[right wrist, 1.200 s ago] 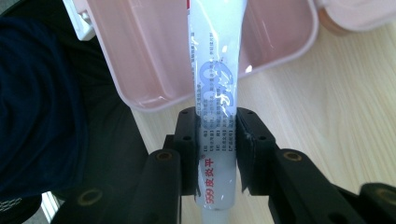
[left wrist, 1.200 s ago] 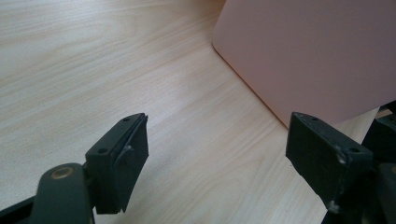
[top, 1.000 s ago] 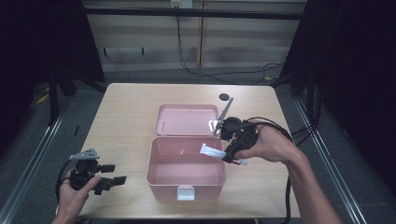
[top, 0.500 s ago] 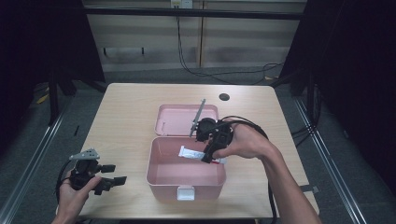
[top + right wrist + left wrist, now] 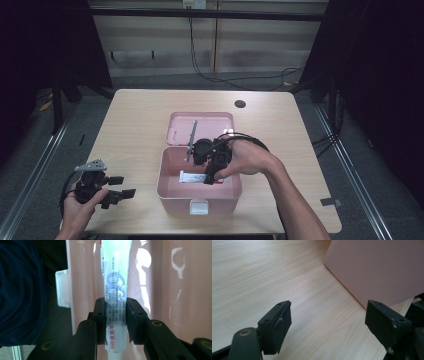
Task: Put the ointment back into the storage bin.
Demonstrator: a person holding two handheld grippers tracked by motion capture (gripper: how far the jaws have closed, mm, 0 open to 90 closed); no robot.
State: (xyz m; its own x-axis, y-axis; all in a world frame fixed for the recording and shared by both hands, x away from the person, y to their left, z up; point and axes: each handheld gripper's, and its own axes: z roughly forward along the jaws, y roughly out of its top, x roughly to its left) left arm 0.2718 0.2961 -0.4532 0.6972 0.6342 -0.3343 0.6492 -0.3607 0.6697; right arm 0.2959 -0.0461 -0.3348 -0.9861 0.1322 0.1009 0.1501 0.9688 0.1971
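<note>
An open pink box [image 5: 170,185] stands mid-table with its lid [image 5: 200,125] lying flat behind it. My right gripper [image 5: 210,176] reaches down into the box, shut on a white ointment tube [image 5: 192,177] with blue and red print. In the right gripper view the tube [image 5: 115,280] runs lengthwise between the pads [image 5: 100,320], above the box's pink inside [image 5: 162,290]. My left gripper [image 5: 124,186] rests open at the table's front left, its fingers [image 5: 277,327] spread over bare wood, the pink box wall [image 5: 372,267] just ahead.
The wooden table [image 5: 130,130] has a round cable hole [image 5: 240,104] at its back right. A white latch [image 5: 198,207] sits on the box's front. A small dark tab [image 5: 330,202] lies near the front right edge. Dark rails flank the table.
My right gripper has carried the tube leftward and down from beside the lid into the box. The left gripper has stayed put.
</note>
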